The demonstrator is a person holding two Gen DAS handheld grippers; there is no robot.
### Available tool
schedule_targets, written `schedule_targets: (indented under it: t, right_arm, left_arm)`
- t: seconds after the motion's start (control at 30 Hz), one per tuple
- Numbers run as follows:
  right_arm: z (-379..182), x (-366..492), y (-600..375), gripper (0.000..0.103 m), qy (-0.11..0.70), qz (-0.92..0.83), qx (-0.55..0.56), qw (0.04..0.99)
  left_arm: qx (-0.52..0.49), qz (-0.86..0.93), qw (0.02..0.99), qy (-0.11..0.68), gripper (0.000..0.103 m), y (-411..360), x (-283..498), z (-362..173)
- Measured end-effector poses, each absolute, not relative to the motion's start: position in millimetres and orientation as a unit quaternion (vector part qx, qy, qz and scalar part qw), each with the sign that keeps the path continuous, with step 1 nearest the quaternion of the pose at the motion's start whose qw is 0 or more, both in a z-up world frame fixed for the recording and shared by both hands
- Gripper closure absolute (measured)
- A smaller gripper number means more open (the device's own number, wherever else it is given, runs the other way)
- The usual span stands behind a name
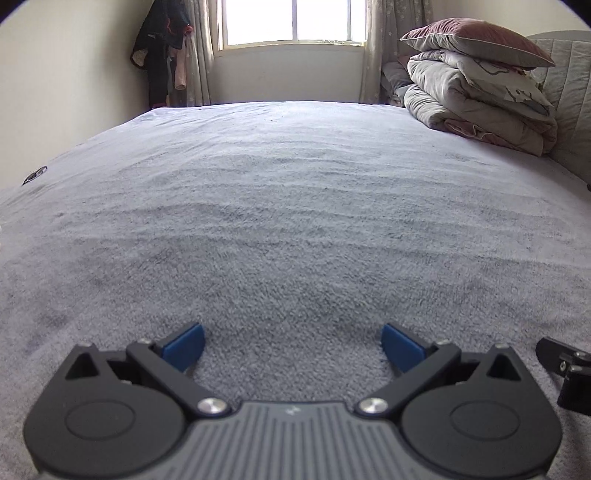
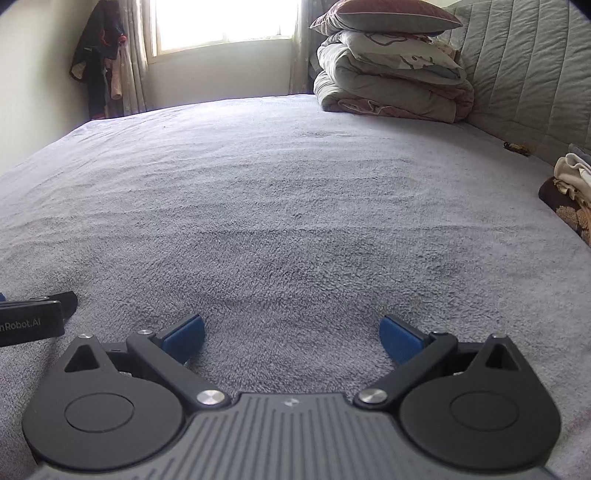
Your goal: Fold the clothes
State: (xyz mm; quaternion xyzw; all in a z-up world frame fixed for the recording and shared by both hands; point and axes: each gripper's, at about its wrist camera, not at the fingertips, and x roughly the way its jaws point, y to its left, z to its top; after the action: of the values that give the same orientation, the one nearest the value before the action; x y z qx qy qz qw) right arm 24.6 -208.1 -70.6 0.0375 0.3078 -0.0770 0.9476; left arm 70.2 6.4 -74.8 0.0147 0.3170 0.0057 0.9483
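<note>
Two grippers sit low over the bed, side by side. Left gripper (image 1: 293,345): two blue pads, jaws spread wide, nothing between them but grey fleece. Right gripper (image 2: 291,338): same, two blue pads, jaws wide apart, holding nothing. Each wrist view catches the edge of the other tool: the right gripper's black body at the lower right of the left view, the left gripper's black body, with partial white lettering, at the lower left of the right view. One grey fleece blanket (image 1: 295,206) covers the whole bed, lightly rippled. Clothes to fold: one small pile (image 2: 570,184) at the far right edge of the right view, near the quilted headboard (image 2: 528,74); count uncertain, at least one cream piece on top of one dark piece with a floral print. Well apart from both grippers. Far right corner: one stack of bedding (image 1: 476,107), two folded quilts with one maroon pillow (image 1: 476,40) on top. One window (image 1: 291,22), curtains on both sides. One bunch of dark garments (image 1: 162,55) hangs in the far left corner; number cannot be told. One small dark object (image 1: 35,175) lies at the blanket's left edge.
</note>
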Motion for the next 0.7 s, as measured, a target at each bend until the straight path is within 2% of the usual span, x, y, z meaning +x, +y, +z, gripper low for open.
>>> schedule_targets:
  t: [0.7]
  right_arm:
    - [-70.9,25.1,-206.2,0.0,0.309,-0.08,0.033,0.947]
  left_arm:
    - [0.012,-0.013,0.948,0.317,0.0,6.5,71.0,-75.8]
